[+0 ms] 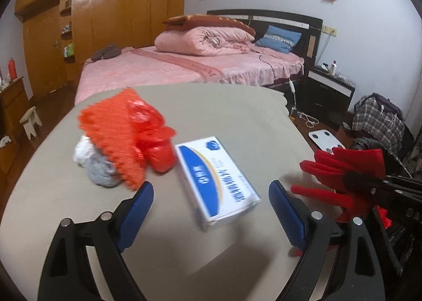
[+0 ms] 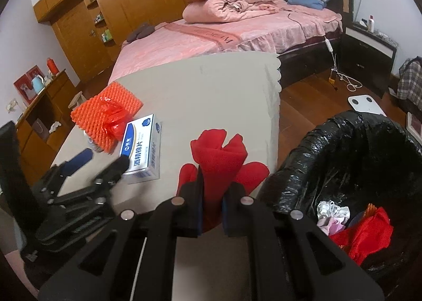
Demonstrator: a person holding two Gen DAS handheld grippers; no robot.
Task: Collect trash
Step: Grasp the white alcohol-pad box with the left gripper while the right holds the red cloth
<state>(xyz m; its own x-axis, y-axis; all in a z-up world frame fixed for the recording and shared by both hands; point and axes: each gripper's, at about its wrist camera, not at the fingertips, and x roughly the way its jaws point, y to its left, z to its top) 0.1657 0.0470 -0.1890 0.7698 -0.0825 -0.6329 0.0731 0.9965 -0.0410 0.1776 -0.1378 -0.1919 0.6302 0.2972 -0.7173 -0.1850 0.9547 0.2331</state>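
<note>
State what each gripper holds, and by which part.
Right gripper: shut on the red cut paper piece, at its lower end. Left gripper: open, holding nothing.

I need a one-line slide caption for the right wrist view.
Right gripper shut on red paper piece, beside the black-lined bin.

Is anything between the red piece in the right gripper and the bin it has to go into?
Nothing visible. The right gripper holds the red piece over the table's edge; the black-lined bin stands open just beside it, already holding trash.
</note>
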